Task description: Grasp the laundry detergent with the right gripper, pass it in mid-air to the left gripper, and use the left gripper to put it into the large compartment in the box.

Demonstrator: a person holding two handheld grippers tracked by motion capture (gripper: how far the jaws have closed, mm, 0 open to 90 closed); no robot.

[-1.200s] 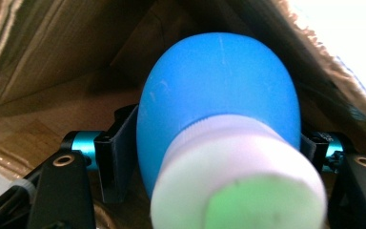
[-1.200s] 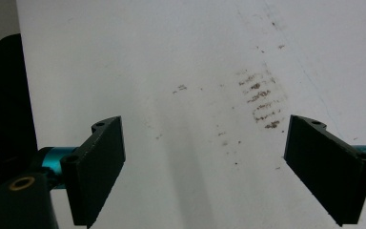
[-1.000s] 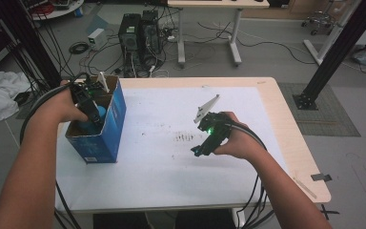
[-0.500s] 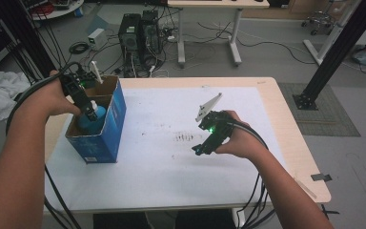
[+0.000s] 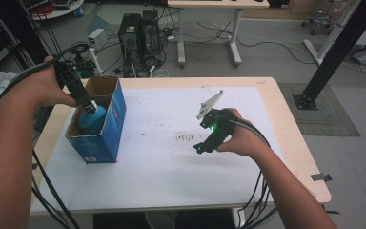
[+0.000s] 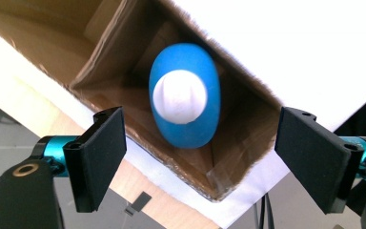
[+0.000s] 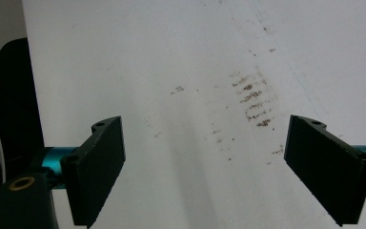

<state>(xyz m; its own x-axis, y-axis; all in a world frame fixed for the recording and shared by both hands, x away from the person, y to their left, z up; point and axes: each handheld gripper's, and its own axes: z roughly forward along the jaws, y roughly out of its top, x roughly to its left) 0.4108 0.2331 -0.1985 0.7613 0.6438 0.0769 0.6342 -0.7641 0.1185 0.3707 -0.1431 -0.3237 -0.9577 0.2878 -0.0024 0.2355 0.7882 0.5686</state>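
We are lifting left claw [image 6: 198,157] straight off blue bottle [image 6: 185,102], standing upright inside cardboard box [image 5: 108,125] at table's left; jaws just been opening, nothing between. Keeping clear of box walls. Right claw [image 7: 202,167] apart, empty, over white sheet [image 5: 171,162].

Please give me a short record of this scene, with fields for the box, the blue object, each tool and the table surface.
box: blue cardboard box, open at the top, standing on the left part of the white sheet
blue object: rounded blue thing with a white cap, inside the box
left tool: above the box opening, its jaws have just been opening, nothing between them
right tool: open, empty, over the sheet
surface marks: small brown stains on the sheet
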